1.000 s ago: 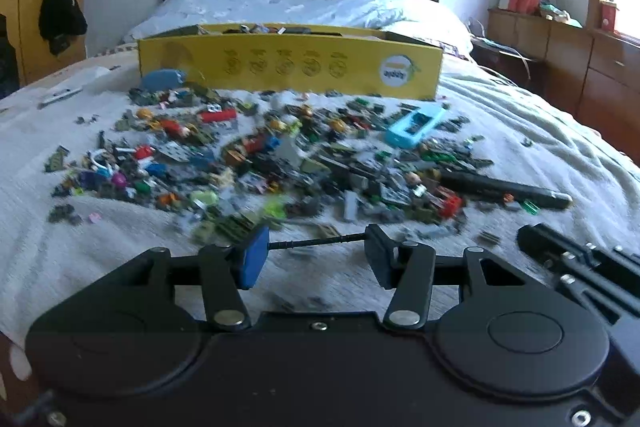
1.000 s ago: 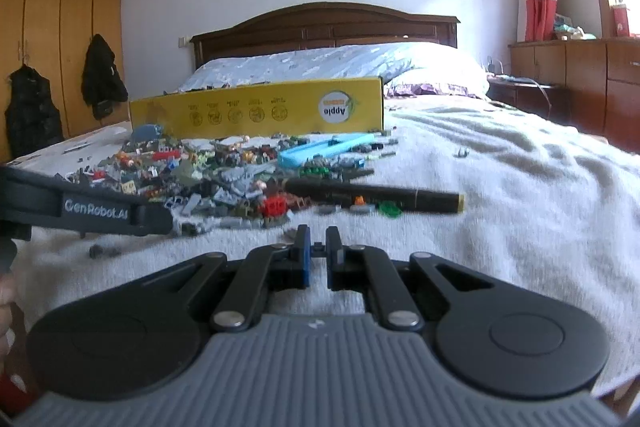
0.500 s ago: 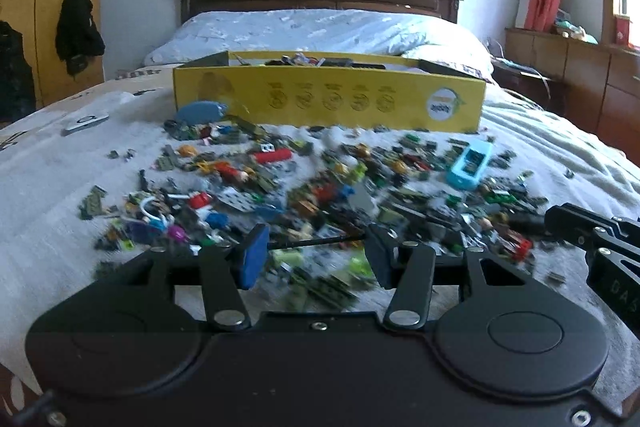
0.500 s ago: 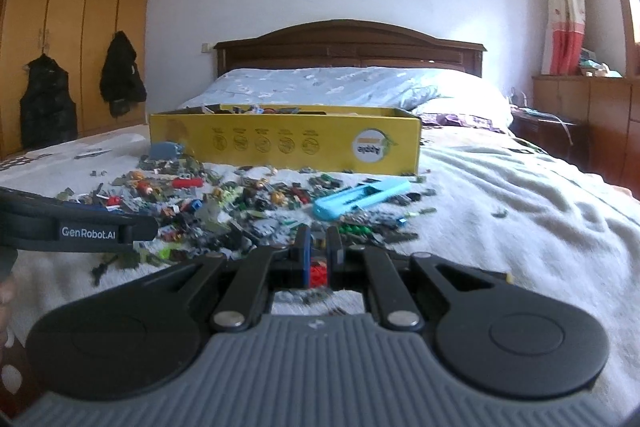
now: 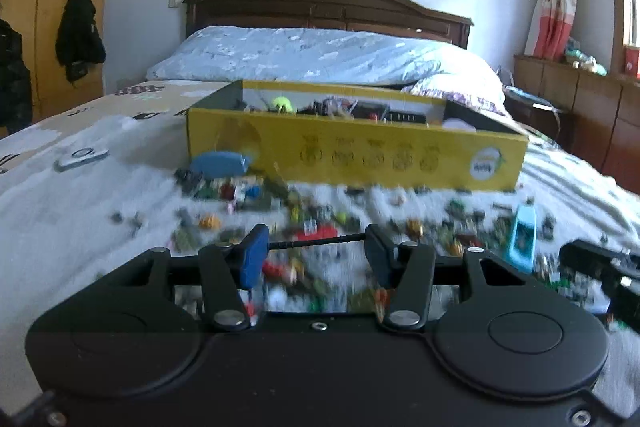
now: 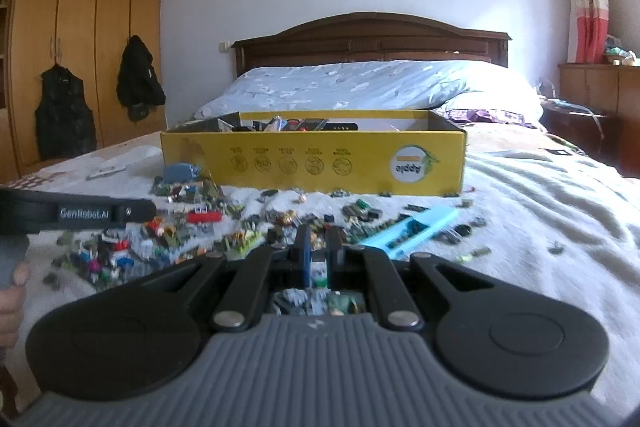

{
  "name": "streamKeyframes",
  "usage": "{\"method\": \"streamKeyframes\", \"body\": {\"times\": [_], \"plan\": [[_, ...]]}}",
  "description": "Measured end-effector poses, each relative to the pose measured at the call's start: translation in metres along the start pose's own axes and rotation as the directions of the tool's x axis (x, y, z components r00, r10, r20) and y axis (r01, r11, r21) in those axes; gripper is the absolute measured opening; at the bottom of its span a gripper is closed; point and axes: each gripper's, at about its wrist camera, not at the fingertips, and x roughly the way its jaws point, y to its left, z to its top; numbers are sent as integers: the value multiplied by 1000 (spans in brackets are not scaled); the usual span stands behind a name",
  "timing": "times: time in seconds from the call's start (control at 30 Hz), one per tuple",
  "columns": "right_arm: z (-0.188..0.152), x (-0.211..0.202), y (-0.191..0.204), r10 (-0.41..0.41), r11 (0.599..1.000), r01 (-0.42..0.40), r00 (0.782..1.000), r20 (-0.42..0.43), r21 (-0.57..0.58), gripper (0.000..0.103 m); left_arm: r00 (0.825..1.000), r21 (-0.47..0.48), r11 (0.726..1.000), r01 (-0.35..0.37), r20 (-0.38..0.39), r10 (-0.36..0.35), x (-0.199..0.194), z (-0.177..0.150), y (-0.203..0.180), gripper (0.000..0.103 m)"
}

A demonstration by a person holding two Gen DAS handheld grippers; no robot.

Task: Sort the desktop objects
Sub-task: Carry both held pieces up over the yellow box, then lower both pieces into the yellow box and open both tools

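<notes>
Two-handed, hovered over the bed [image 6: 540, 207]. Clamped a thin black rod [image 5: 316, 242] endwise in the left gripper [image 5: 314, 245], jaws part-way apart on its tips. Kept the right gripper [image 6: 318, 247] with jaws together, nothing visible between. Judged the rod light, stiff and slippery, apt to pivot or pop out when pinched by the ends; better taken mid-shaft. Faced the yellow box [image 6: 312, 163] at 12 o'clock, open-topped, its near wall the edge to clear. Noted loose pieces [image 6: 200, 227] littered below, bare blanket at 3 o'clock.
</notes>
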Motion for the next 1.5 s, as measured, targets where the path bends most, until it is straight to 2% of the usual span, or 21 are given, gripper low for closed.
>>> {"method": "streamKeyframes", "body": {"times": [0.37, 0.5, 0.6, 0.8, 0.93, 1.1, 1.2, 1.3, 1.4, 1.5], "plan": [[58, 70, 1, 24, 999, -22, 999, 48, -30, 9, 992, 17, 1000, -3, 122, 1, 75, 73, 7, 50], [79, 99, -2, 30, 999, -27, 998, 63, -41, 9, 994, 14, 1000, -23, 106, 21, 111, 97, 1, 50], [93, 124, -2, 25, 998, -21, 997, 69, -59, 9, 995, -30, 998, -46, 84, 49, 138, 108, -2, 50], [107, 171, -6, -3, 998, 6, 999, 45, -62, 9, 998, 3, 1000, -24, 58, 23, 198, 138, -9, 50], [119, 201, -7, -24, 997, 26, 999, 21, -69, 9, 999, -10, 1000, -8, 37, 8, 239, 160, -7, 50], [134, 242, -9, -41, 995, 39, 999, -19, -92, 9, 999, -45, 999, -5, -35, 3, 283, 163, -4, 50], [147, 273, -10, -62, 994, 55, 996, -64, -99, 9, 998, -7, 1000, -10, -61, 9, 302, 158, -4, 51], [158, 301, -13, -84, 994, 73, 988, -127, -85, 9, 996, -24, 1000, -2, -89, -1, 306, 149, 0, 50], [163, 324, -17, -112, 992, 98, 975, -191, -84, 10, 993, -55, 998, 34, -110, -40, 308, 145, 6, 52], [164, 335, -17, -146, 986, 124, 962, -231, -108, 22, 991, -56, 997, 60, -113, -66, 305, 145, 8, 68]]}}
